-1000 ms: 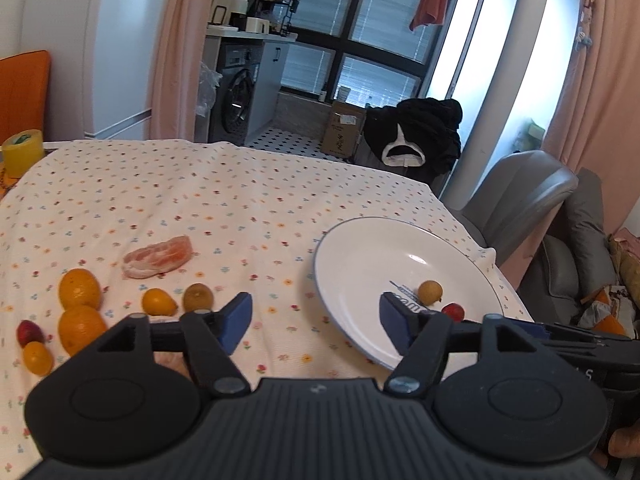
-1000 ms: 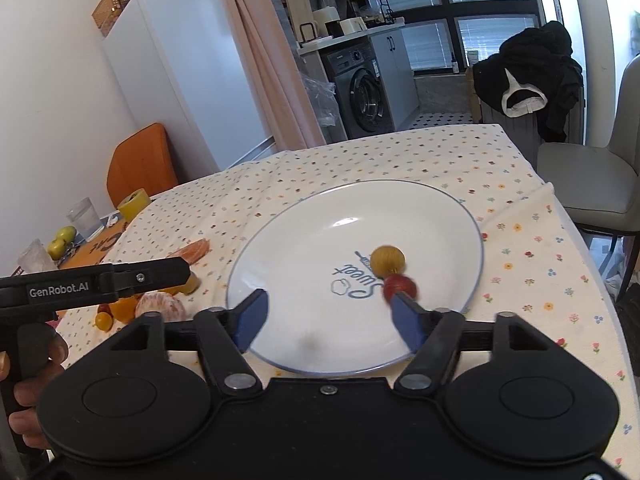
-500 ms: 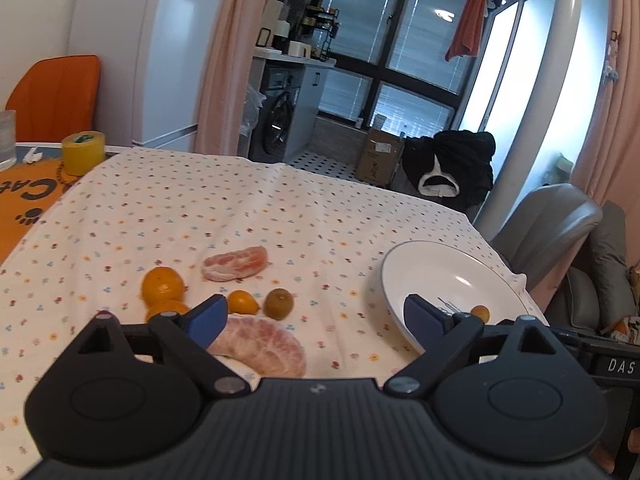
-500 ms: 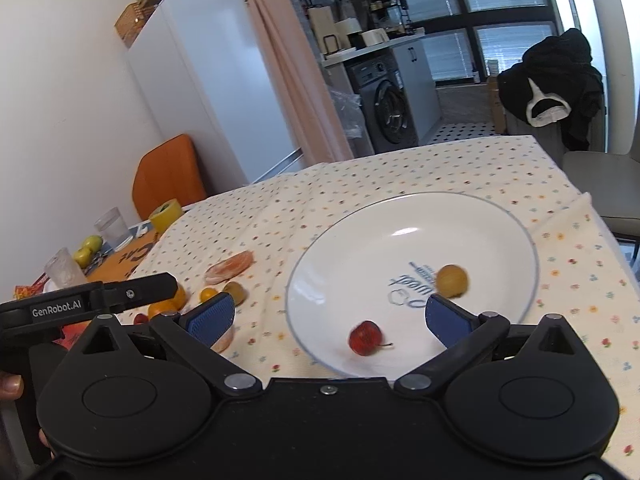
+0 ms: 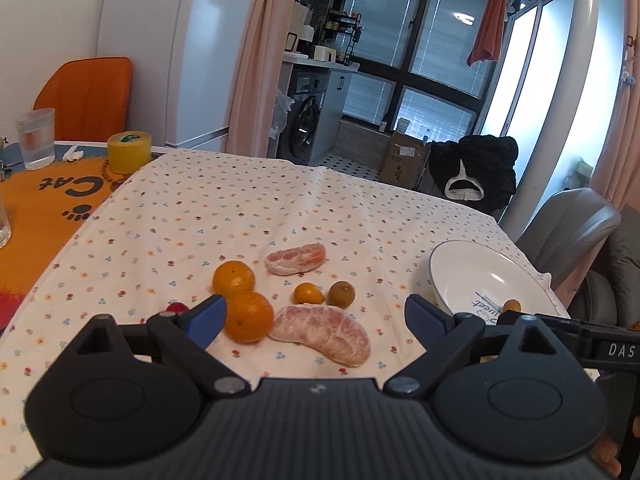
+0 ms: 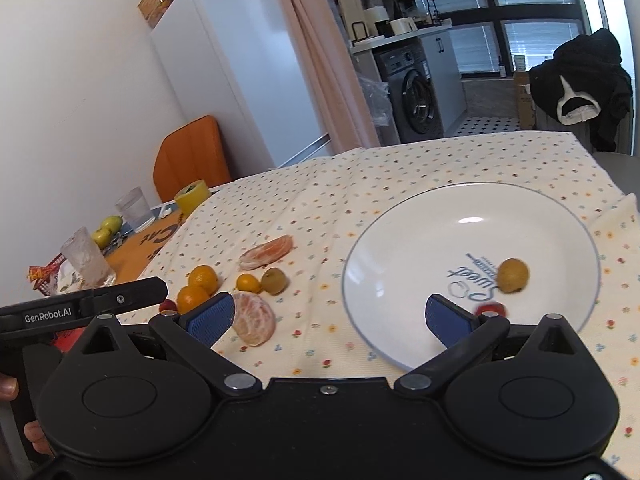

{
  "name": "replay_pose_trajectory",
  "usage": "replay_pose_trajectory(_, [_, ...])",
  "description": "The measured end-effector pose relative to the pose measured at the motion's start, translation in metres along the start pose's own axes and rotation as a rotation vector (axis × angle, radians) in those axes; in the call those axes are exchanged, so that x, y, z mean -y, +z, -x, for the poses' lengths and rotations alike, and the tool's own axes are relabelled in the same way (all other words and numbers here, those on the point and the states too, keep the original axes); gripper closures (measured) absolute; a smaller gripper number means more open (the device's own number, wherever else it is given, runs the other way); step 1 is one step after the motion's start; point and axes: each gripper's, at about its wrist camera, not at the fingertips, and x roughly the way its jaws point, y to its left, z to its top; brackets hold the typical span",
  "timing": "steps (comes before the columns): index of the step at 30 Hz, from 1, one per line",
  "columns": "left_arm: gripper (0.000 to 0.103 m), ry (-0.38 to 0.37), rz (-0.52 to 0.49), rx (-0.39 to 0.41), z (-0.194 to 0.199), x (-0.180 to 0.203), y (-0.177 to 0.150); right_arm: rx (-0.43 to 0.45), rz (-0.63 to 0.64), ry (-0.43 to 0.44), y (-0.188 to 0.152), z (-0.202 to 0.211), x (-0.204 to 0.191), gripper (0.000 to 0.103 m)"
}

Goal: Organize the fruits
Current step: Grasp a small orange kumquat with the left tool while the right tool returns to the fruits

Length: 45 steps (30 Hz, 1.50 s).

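On the table's flowered cloth, two oranges, two small fruits and two peeled citrus pieces cluster left of the plate, which holds a yellow fruit and a red one. Left claw and right claw are both spread apart, empty.

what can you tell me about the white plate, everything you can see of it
The white plate is round, shallow and glossy, looks ceramic, with a thin dark line around its rim and blue script printed near the middle. It lies flat on the flowered tablecloth, near the table's edge. Two small fruits rest in it: a yellow-brown fruit beside the lettering and a small red fruit, blurred and partly hidden behind a fingertip of the open right gripper. No gripper touches it.
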Motion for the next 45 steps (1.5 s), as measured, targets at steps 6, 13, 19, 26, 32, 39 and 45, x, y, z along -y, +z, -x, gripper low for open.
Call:
replay_pose_trajectory(6, [0.008,0.024,0.023,-0.004,0.006,-0.018,-0.001,0.003,0.057,0.003,-0.001,-0.006,-0.015,0.0])
replay_pose_trajectory(13, [0.009,0.058,0.047,0.002,0.013,-0.037,-0.003,-0.026,0.077,0.039,0.001,-0.016,-0.026,0.0])
replay_pose_trajectory(19, [0.011,0.079,0.078,0.003,0.013,-0.052,-0.006,-0.035,0.12,0.072,0.002,-0.025,-0.039,0.004])
replay_pose_trajectory(26, [0.021,0.098,0.094,-0.005,0.007,-0.064,-0.012,-0.075,0.149,0.107,0.002,-0.04,-0.05,0.021])
replay_pose_trajectory(32, [0.044,0.102,0.107,-0.034,-0.004,-0.072,-0.016,-0.107,0.155,0.128,-0.001,-0.052,-0.054,0.032])
replay_pose_trajectory(39, [0.055,0.1,0.107,-0.06,-0.021,-0.073,-0.018,-0.143,0.16,0.137,-0.003,-0.068,-0.055,0.041])
replay_pose_trajectory(45, [0.061,0.097,0.115,-0.083,-0.035,-0.075,-0.019,-0.163,0.173,0.145,-0.004,-0.078,-0.057,0.045])
